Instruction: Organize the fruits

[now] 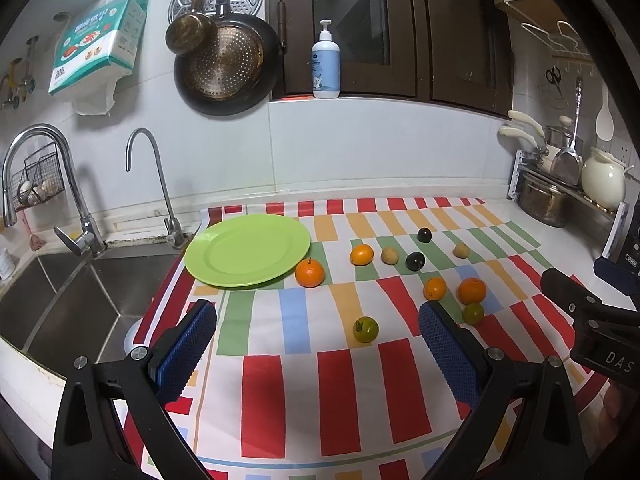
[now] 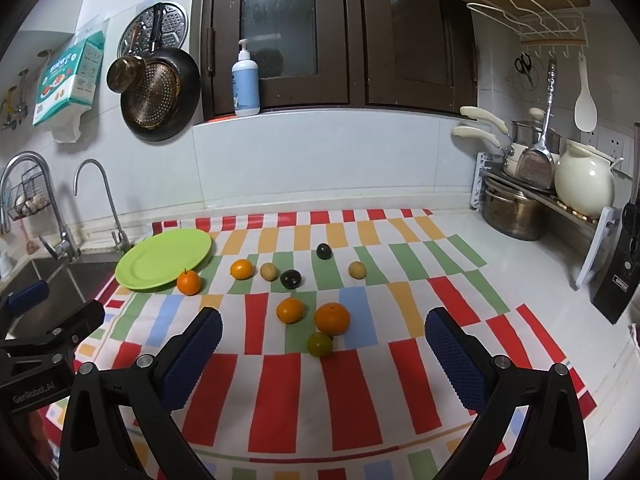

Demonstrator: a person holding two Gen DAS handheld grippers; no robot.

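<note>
A green plate (image 1: 224, 276) (image 2: 140, 272) lies on the striped cloth near the sink, bare. Several small fruits lie loose on the cloth to its right: oranges (image 1: 309, 273) (image 2: 331, 318), two dark fruits (image 1: 415, 261) (image 2: 290, 279), two tan ones (image 1: 389, 256) (image 2: 357, 270) and green tomatoes (image 1: 365, 329) (image 2: 319, 344). My left gripper (image 1: 318, 322) is open and empty above the cloth, in front of the fruits. My right gripper (image 2: 324, 330) is open and empty, with a green tomato and an orange just ahead of its fingers.
A steel sink (image 1: 60, 300) with two taps (image 1: 148, 176) lies left of the cloth. A dish rack with pots (image 2: 516, 208) and a cream jar (image 2: 584, 180) stands at the right. A knife block (image 2: 618, 268) stands by it. A soap bottle (image 1: 326, 64) sits on the sill.
</note>
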